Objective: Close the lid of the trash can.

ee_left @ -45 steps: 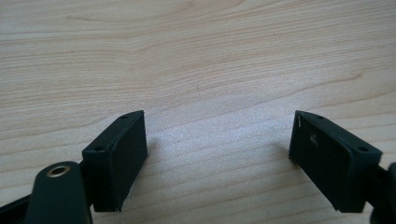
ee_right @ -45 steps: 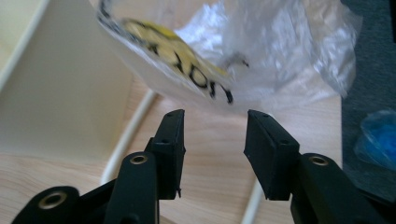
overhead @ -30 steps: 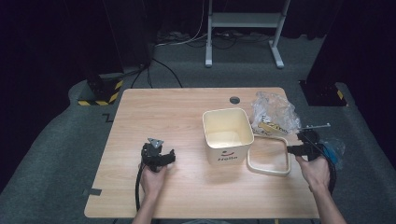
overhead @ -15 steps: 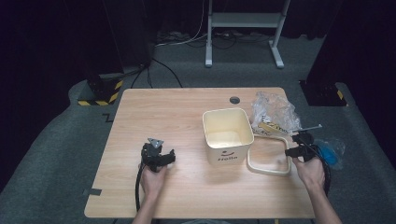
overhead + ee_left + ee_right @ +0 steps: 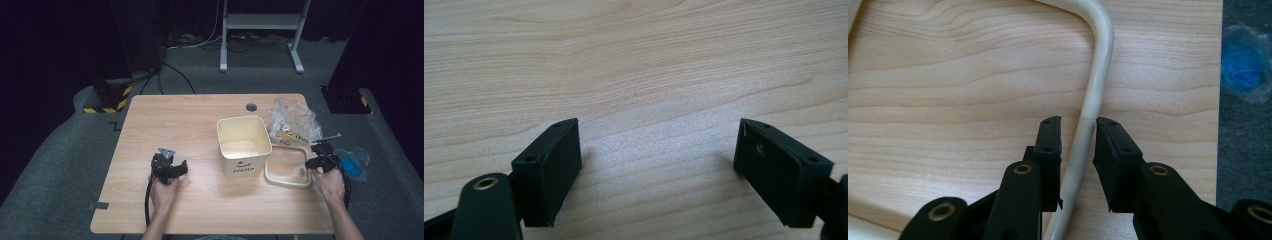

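Cream rounded-rectangle tube frame (image 5: 1096, 85) flat on pale wooden table (image 5: 200, 125), right of cream square bin (image 5: 244, 145), long axis running away. Straddled by right gripper (image 5: 1077, 127), jaws narrowed, not clearly gripping; left gripper (image 5: 656, 150) wide, empty. Dark grey carpet around.

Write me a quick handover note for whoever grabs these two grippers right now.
Left gripper: jaws open, nothing between them, resting on the bare table.
Right gripper: jaws straddle the right side of the cream frame; a slight gap shows, so no firm grip yet.
Things: frame lies flat on the table, right of the cream bin; plastic bag behind it.
Done: right gripper lined up on the frame.
Left: probably close on it and lift.
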The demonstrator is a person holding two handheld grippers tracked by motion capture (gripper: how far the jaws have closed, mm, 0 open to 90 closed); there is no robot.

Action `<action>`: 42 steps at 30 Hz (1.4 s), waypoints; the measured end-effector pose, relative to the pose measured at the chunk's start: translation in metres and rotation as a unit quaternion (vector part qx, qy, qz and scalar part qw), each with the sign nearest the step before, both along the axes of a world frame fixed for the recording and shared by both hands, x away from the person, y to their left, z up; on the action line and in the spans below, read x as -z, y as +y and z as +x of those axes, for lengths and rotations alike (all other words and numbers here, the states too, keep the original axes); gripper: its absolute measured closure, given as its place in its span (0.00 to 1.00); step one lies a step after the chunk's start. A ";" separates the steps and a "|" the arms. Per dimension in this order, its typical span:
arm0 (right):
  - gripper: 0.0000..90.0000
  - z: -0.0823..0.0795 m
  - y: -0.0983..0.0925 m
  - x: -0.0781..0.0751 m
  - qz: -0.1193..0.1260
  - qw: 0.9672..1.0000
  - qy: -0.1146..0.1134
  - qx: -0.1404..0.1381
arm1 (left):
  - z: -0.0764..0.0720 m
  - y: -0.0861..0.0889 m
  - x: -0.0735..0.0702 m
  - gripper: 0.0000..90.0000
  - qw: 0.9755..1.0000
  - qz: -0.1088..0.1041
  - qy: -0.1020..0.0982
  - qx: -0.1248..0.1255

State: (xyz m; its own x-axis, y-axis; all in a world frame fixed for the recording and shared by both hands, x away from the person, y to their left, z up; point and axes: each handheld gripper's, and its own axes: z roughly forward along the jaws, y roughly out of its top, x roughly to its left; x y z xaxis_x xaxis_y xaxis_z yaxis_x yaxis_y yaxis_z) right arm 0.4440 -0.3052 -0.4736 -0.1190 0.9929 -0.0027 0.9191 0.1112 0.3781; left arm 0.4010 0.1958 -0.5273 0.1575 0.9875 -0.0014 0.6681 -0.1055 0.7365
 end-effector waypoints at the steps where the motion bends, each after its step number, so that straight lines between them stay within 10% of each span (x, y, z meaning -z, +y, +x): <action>1: 0.80 0.000 0.000 0.000 0.000 1.000 0.000 0.000 | 0.000 0.000 0.000 0.21 1.000 0.000 0.000 0.000; 42: 0.90 0.005 0.008 0.008 -0.014 0.999 0.028 0.007 | 0.000 0.000 0.000 0.21 1.000 -0.001 0.001 0.000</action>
State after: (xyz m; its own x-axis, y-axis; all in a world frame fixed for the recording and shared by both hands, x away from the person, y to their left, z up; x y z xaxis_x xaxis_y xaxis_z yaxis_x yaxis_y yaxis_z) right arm 0.4492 -0.2976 -0.4819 -0.1050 0.9942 -0.0248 0.9403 0.1073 0.3231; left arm 0.4007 0.1959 -0.5273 0.1569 0.9876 -0.0044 0.6692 -0.1030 0.7359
